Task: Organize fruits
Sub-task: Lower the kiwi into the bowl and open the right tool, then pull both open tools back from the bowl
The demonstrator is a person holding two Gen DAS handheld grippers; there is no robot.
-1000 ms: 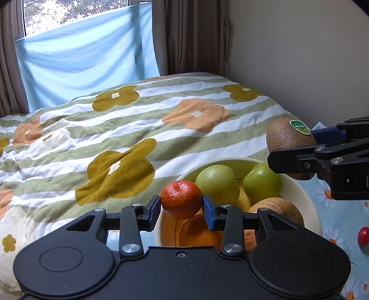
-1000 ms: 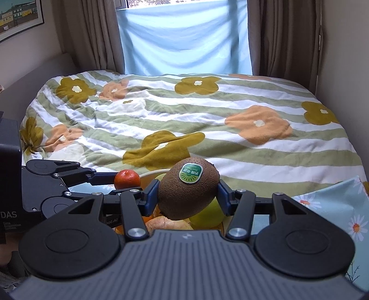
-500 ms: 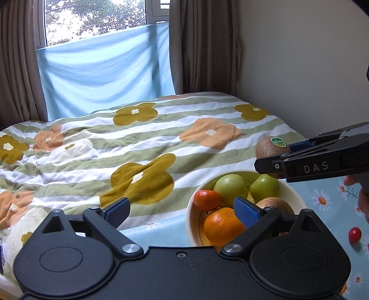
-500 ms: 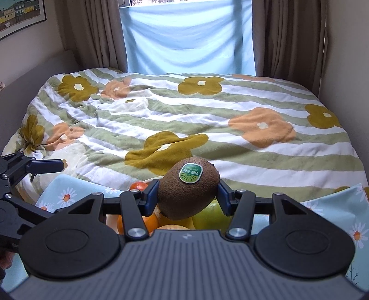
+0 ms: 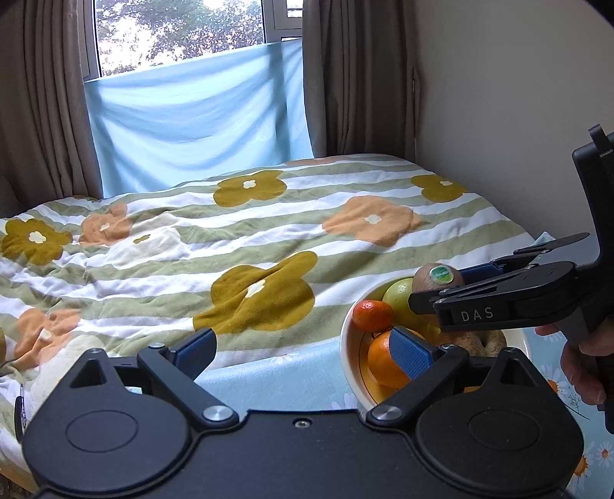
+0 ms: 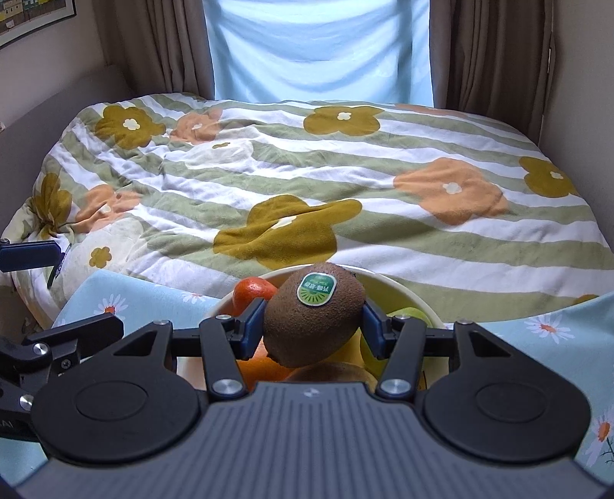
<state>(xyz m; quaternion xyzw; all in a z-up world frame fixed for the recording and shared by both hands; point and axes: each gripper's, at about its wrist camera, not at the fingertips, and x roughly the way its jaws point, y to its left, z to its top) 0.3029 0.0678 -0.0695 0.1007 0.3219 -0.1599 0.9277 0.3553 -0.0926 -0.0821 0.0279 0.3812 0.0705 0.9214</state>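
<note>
The right claw [image 6: 312,326] pinches a brown fuzzy kiwi with a green sticker [image 6: 314,319] between its blue pads, just above the white round bowl [image 6: 403,291]. Its jaws have just been easing slightly wider, the kiwi between them. In the bowl lie a small orange tangerine [image 5: 372,315], a larger orange [image 5: 385,364] and green apples [image 5: 399,301]. The left claw [image 5: 303,355] stands spread wide and empty, near the bowl's left side, over the pale blue daisy-print cloth [image 5: 276,376] on the surface.

Flowered striped quilt [image 5: 238,245], brown curtains [image 5: 38,107], pale blue cloth [image 5: 195,119] across the window [image 5: 180,30].
</note>
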